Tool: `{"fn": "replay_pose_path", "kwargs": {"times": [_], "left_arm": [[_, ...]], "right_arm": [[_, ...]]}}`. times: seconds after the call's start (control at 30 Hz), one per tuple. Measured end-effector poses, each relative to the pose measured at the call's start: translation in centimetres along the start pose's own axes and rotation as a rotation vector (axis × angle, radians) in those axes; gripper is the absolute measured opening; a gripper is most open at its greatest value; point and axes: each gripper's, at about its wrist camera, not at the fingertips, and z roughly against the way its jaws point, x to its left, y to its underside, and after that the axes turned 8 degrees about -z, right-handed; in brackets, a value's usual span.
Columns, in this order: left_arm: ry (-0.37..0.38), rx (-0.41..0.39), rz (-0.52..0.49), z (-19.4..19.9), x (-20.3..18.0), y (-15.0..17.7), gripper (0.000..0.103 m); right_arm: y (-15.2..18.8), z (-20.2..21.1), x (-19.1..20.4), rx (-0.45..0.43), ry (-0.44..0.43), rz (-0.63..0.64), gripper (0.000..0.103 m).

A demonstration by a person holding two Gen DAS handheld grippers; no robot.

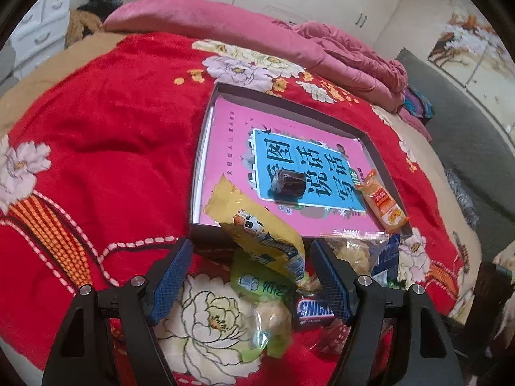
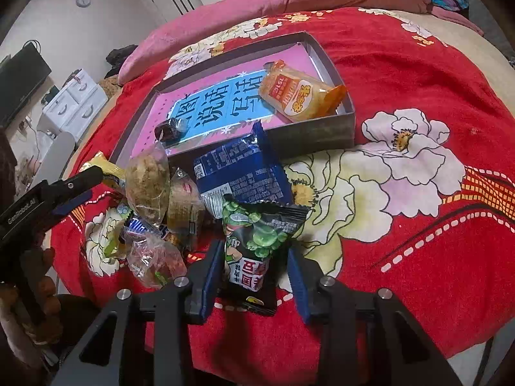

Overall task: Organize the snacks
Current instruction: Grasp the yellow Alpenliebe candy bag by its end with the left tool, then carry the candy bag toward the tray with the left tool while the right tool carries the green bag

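1. Bed cover (image 1: pixel 106 122): a red blanket with large flower prints; it carries every item listed below.
2. Tray (image 1: pixel 291 107): a shallow grey box lying flat on the blanket, its floor lined with a pink and blue printed sheet (image 1: pixel 225 148).
3. Dark wrapped sweet (image 1: pixel 287 186): lies inside the tray, on the blue part of the sheet.
4. Orange packet (image 2: pixel 301 95): lies inside the tray, against its right-hand corner as the right wrist view shows it.
5. Snack pile (image 2: pixel 161 206): loose packets heaped on the blanket just outside the tray's near wall. It includes a yellow bag (image 1: pixel 267 234) leaning on that wall, a green packet (image 1: pixel 262 284), a chocolate bar (image 1: pixel 313 310), clear bags of pale pastry (image 2: pixel 146 181) and a blue packet (image 2: pixel 239 169).
6. Pea packet (image 2: pixel 257 251): a black bag printed with green peas, upright at the near edge of the pile.
7. Right gripper (image 2: pixel 254 276): clenched on the lower part of the pea packet, one blue pad on each side; the bag bulges between them.
8. Left gripper (image 1: pixel 251 281): released, jaws spread wide above the pile, the yellow bag and green packet between them; no contact is visible.
9. Hand (image 2: pixel 38 276): grips the left tool's handle at the left edge of the right wrist view.
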Motion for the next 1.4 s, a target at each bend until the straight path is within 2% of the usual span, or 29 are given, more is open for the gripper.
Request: {"fn": "replay_pose_path", "kwargs": {"times": [0.1,0.17,0.23,0.4,0.5,0.67,0.73,1.0,1.4], "left_arm": [[0.033,0.002,0.038,-0.5,0.3,-0.1,0.077],[0.062,0.008,0.065,-1.0,0.6,-0.1,0.073],[0.069,0.015,0.083,-1.4,0.6,-0.2,0.054],[0.080,0.021,0.106,-1.7,0.6,-0.3,0.053],[0.079,0.023,0.102,-1.7,0.6,-0.3,0.045],[0.096,0.020,0.085,-1.5,0.4,-0.3,0.038],[0.102,0.021,0.084,-1.3,0.4,-0.3,0.022],[0.142,-0.024,0.097,-0.1,0.8,-0.4,0.014],[0.193,-0.130,0.092,2.9,0.8,-1.1,0.012]], "right_arm": [[0.0,0.3,-0.3,-0.011,-0.002,-0.009,0.034],[-0.2,0.6,-0.5,-0.027,0.003,-0.013,0.034],[-0.3,0.9,-0.8,-0.039,0.004,-0.020,0.034],[-0.5,1.6,-1.0,-0.069,0.019,-0.022,0.034],[-0.6,2.1,-0.8,-0.094,0.032,-0.007,0.034],[-0.8,2.9,-0.6,-0.135,0.040,0.014,0.034],[-0.8,3.0,-0.5,-0.143,0.043,0.018,0.034],[-1.0,3.7,-0.2,-0.181,0.031,0.032,0.034],[-1.5,4.5,0.5,-0.237,0.013,0.053,0.034]]}}
